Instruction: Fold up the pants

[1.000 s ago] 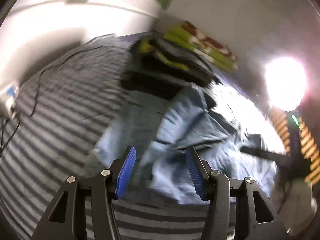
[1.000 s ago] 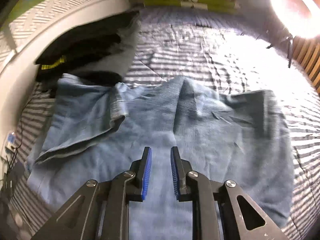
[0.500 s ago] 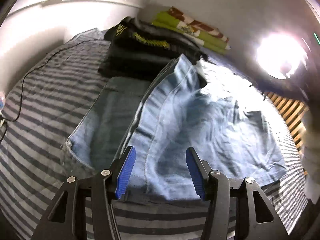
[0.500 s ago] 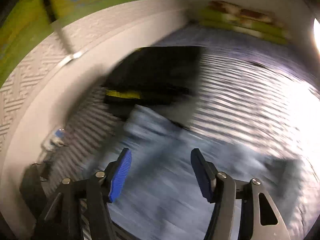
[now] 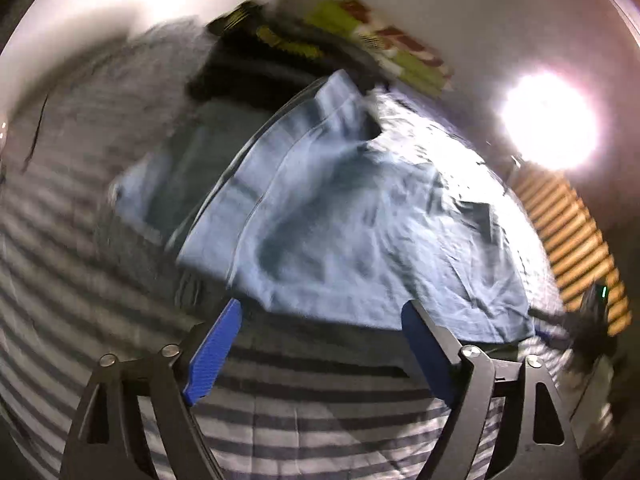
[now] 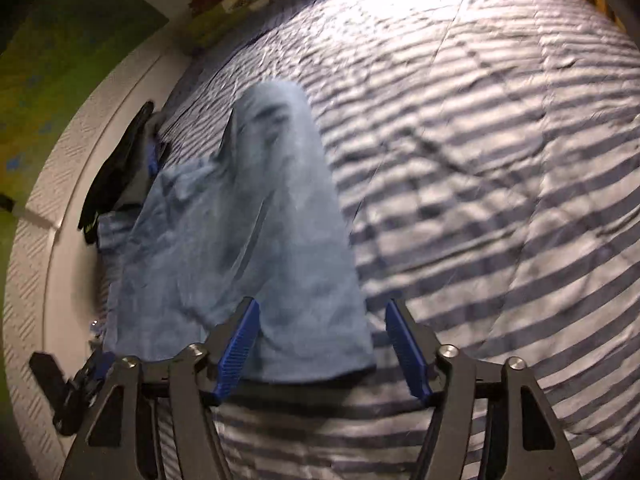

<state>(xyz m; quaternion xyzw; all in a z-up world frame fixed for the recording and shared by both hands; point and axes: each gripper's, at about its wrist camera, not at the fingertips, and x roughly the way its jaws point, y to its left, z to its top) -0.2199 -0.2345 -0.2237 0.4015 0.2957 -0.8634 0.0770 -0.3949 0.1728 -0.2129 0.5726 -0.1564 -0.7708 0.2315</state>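
While jeans (image 6: 248, 240) lie flat, right hand-held gripper (image 6: 322, 350) straddles hem.

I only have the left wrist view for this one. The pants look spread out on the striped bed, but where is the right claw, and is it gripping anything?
Observer: The right claw is open. Its jaws have just been opening, and the near edge of the pants lies below the gap between them, not pinched.
Operator: Which part of that edge?
Observer: The near right corner. In the right wrist view, the striped sheet begins just to the right of it.
Operator: Do the pants look flat from there?
Observer: Mostly. They run away from the claw as one long strip, with a lengthwise crease down the middle.
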